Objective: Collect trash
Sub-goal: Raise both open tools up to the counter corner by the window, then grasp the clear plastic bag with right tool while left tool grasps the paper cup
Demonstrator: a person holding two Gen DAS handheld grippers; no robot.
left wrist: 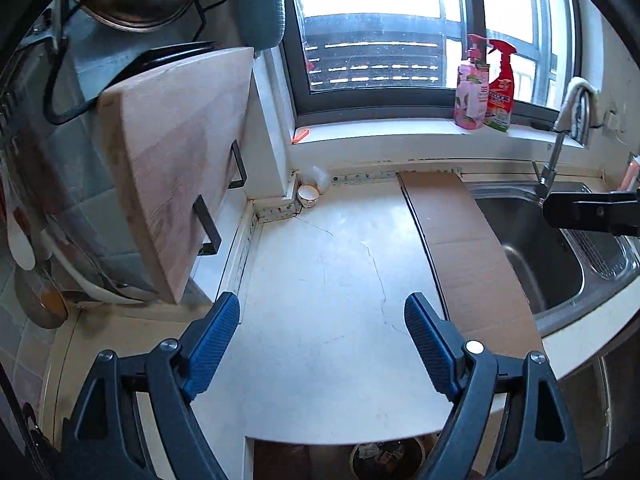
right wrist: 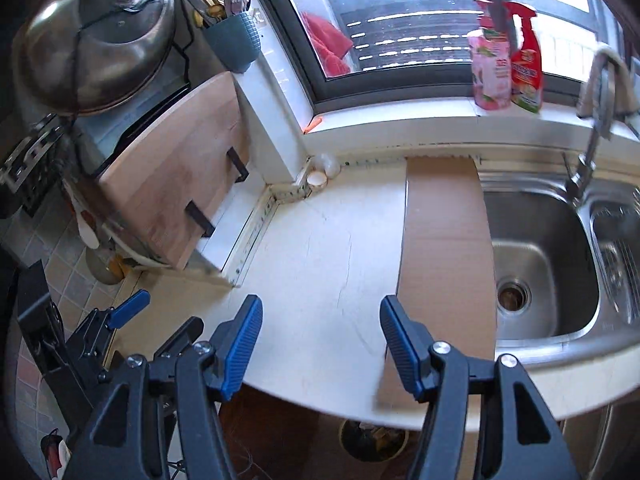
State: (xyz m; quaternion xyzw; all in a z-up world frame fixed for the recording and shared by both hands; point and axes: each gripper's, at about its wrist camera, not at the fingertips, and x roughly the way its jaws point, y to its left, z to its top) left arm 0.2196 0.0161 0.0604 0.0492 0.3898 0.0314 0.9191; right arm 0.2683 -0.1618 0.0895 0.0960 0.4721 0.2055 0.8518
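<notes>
The tabletop (left wrist: pixel 320 288) is showing off-white, crossed by thin grey crack lines. A cardboard sheet (left wrist: pixel 460 248) is showing plain brown. The sink (right wrist: pixel 548 240) is gleaming silver steel. The cutting board (left wrist: pixel 172 160) is showing pale pinkish wood with black brackets. On the sill, a pump bottle (left wrist: pixel 472 92) is showing pink with a flower print, and a spray bottle (left wrist: pixel 500 92) is showing red with a white and green label. The utensil holder (right wrist: pixel 234 42) is showing teal with a ribbed pattern. Both the left gripper (left wrist: pixel 322 316) and the right gripper (right wrist: pixel 320 320) are showing ridged blue pads on black frames.
</notes>
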